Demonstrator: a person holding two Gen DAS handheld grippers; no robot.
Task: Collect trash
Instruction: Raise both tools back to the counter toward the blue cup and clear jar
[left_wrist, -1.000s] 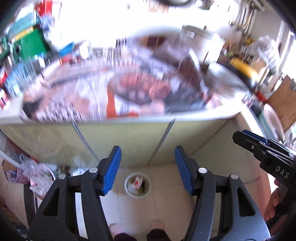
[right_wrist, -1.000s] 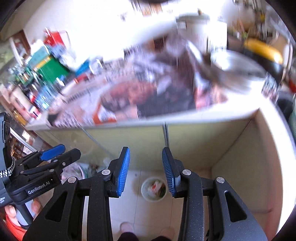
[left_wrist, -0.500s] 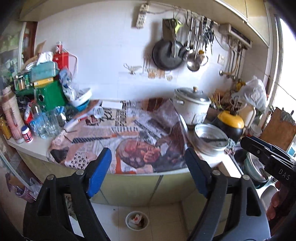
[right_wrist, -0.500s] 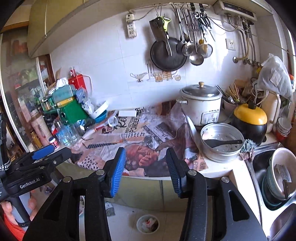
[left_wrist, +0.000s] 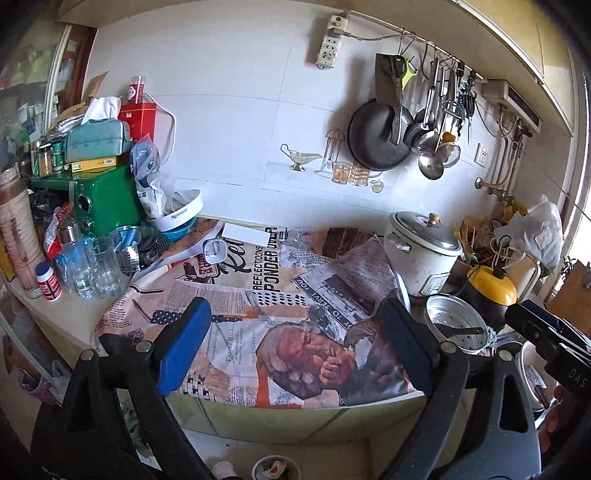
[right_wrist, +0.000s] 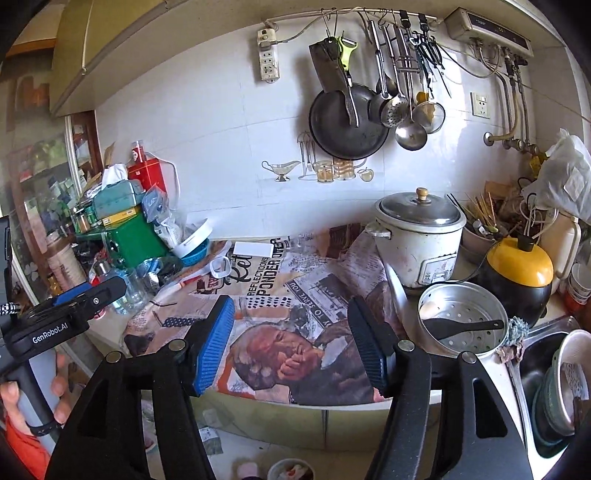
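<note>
My left gripper (left_wrist: 295, 343) is open and empty, held in front of the counter edge. My right gripper (right_wrist: 291, 341) is open and empty too, beside it; it shows at the right of the left wrist view (left_wrist: 546, 343). A small white trash bin (left_wrist: 275, 468) with scraps inside stands on the floor below the counter; it also shows in the right wrist view (right_wrist: 291, 469). On the newspaper-print cloth (left_wrist: 266, 295) lie a white card (left_wrist: 245, 235) and a small white scoop (left_wrist: 214, 251). More litter lies on the floor at the left (right_wrist: 208, 439).
A rice cooker (right_wrist: 417, 240), a steamer pan with a black spatula (right_wrist: 460, 321) and a yellow-lidded pot (right_wrist: 519, 273) stand at the right. A sink with bowls (right_wrist: 554, 387) is at far right. Glasses and bottles (left_wrist: 88, 266) and a green box (left_wrist: 105, 203) crowd the left.
Both grippers have lifted and tilted up from facing the floor and cabinet doors to facing the countertop and wall. The bin has dropped to the bottom edge. Both jaws have opened wider.
</note>
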